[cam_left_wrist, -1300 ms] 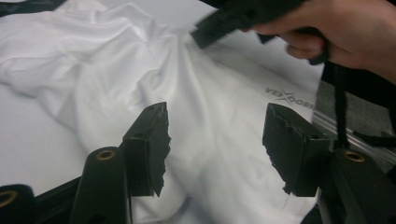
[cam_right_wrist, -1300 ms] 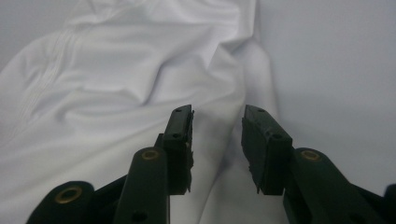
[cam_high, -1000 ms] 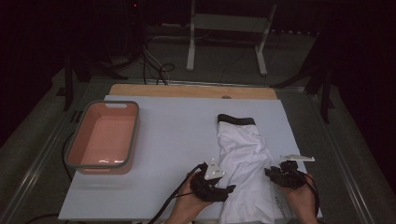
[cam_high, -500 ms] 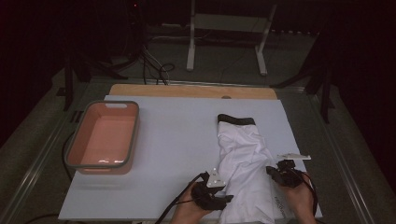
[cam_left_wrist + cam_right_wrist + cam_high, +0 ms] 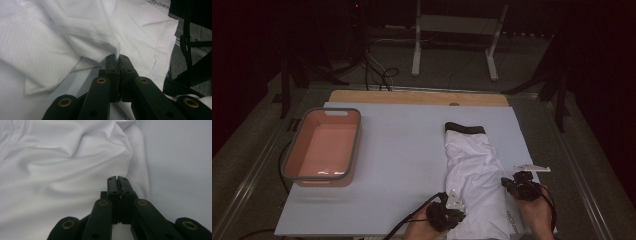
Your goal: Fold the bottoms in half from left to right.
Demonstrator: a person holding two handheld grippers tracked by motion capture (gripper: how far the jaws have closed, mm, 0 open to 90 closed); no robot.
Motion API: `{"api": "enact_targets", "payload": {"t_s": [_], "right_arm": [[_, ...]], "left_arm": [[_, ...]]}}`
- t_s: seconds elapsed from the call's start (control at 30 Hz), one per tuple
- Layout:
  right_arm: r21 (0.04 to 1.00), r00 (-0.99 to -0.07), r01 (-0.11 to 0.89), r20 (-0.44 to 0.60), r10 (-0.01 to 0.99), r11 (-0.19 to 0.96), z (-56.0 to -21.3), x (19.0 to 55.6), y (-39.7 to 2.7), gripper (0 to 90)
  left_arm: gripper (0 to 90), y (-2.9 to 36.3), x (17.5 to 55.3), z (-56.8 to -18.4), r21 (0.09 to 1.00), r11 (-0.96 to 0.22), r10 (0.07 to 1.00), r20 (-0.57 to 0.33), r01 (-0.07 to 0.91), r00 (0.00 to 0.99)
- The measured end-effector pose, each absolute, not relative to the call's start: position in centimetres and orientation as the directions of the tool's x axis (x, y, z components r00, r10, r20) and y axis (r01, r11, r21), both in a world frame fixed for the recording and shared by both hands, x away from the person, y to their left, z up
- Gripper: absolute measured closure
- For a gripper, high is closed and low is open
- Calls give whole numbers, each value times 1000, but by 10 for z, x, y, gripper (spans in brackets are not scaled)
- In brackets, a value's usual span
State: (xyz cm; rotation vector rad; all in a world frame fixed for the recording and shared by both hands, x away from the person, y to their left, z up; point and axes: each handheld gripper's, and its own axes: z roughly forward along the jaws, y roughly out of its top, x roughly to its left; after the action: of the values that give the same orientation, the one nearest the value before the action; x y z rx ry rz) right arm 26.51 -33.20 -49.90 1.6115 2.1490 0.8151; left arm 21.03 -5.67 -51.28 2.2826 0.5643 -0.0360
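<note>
Writing on the shirt: grey capital letters sit at the top edge of my left gripper view, cut off by the frame; I can make out something like "DORN" and no more. In the high view a small grey line of print lies near the shirt's right near edge, too small to read.
White shirt (image 5: 474,180): it lies lengthwise on the right half of the pale blue table (image 5: 402,165), black collar (image 5: 464,128) at the far end, near hem at the table's front edge between my two hands.
My left gripper (image 5: 117,63): its jaws have just been closing and now stand pressed together with a pinch of white cloth caught between them, close to a stitched hem. In the high view it sits at the shirt's left near edge (image 5: 447,212).
My right gripper (image 5: 117,182): jaws together, tips lying on the shirt's edge; whether cloth is caught between them I cannot tell. In the high view it rests at the shirt's right edge (image 5: 519,186).
Pink tub (image 5: 324,147): grey-rimmed, on the left side of the table, well apart from the shirt.
Cables: one trails from each gripper toward the table's front edge.
</note>
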Motion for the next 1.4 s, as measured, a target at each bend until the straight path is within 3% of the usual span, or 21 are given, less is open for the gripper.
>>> {"api": "enact_targets", "payload": {"t_s": [0.5, 0.63, 0.73, 0.83, 1.13, 1.4], "right_arm": [[617, -271, 761, 22, 962, 200, -497, 263, -344, 895], [617, -264, 762, 15, 964, 199, -498, 263, -347, 894], [616, -263, 765, 33, 964, 187, -498, 262, -348, 858], [618, -266, 767, 58, 962, 175, -498, 260, -349, 801], [595, -272, 783, 68, 960, 180, -501, 253, -349, 760], [579, -285, 792, 69, 956, 194, -503, 253, -347, 872]], "left_arm": [[874, -82, 195, -499, 730, -593, 263, -223, 340, 939], [689, -72, 201, -497, 735, -575, 311, -210, 359, 927], [616, -57, 209, -495, 737, -556, 367, -197, 384, 909], [588, -41, 218, -492, 737, -533, 427, -189, 414, 885], [550, -10, 235, -494, 731, -496, 532, -171, 469, 829], [508, -7, 235, -508, 705, -506, 557, -171, 496, 812]]}}
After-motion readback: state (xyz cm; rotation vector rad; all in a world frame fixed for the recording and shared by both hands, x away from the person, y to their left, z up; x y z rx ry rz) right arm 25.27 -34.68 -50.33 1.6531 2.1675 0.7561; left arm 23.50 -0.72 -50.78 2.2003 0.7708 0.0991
